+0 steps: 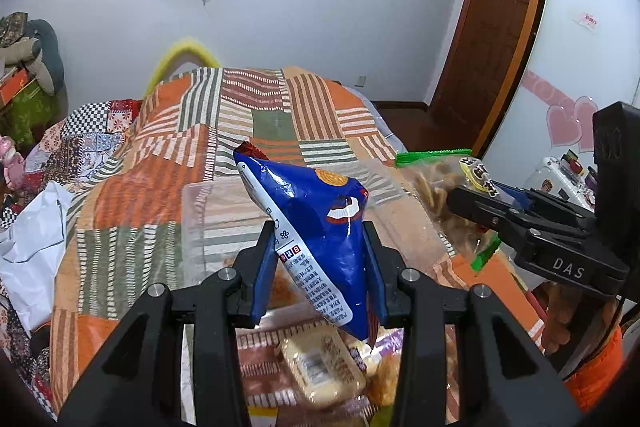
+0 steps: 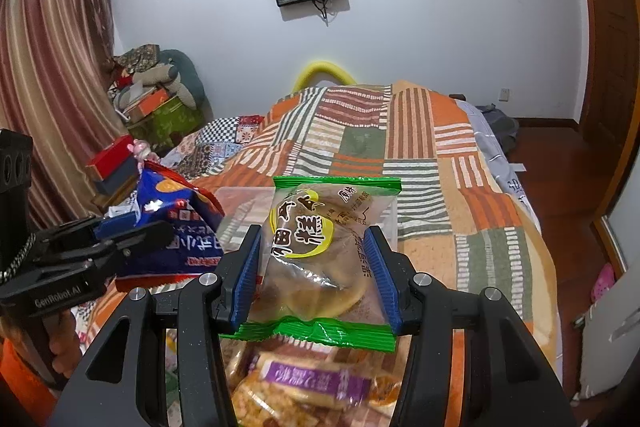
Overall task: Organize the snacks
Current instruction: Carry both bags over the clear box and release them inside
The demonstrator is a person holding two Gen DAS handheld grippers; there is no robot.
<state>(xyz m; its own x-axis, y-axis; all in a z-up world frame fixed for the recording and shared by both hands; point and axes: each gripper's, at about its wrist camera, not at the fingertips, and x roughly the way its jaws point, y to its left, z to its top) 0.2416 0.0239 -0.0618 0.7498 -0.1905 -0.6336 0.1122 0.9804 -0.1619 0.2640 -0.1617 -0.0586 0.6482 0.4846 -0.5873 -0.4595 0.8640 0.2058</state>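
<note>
Loose snack pile (image 2: 304, 387) blurred, cut off at btm edge, purple label unreadable, clear bin (image 1: 208, 211) partly hidden behind blue bag (image 1: 316, 223)

The packet (image 1: 320, 211) is blue with white print; the pastry bag (image 2: 320, 251) is clear with green ends. The bedspread (image 1: 256, 115) is patchwork of orange, green and brown stripes.

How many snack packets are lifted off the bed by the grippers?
2. The blue packet is in the left gripper; the green-edged cake packet is in the right gripper. More snacks lie below, partly hidden.
</note>
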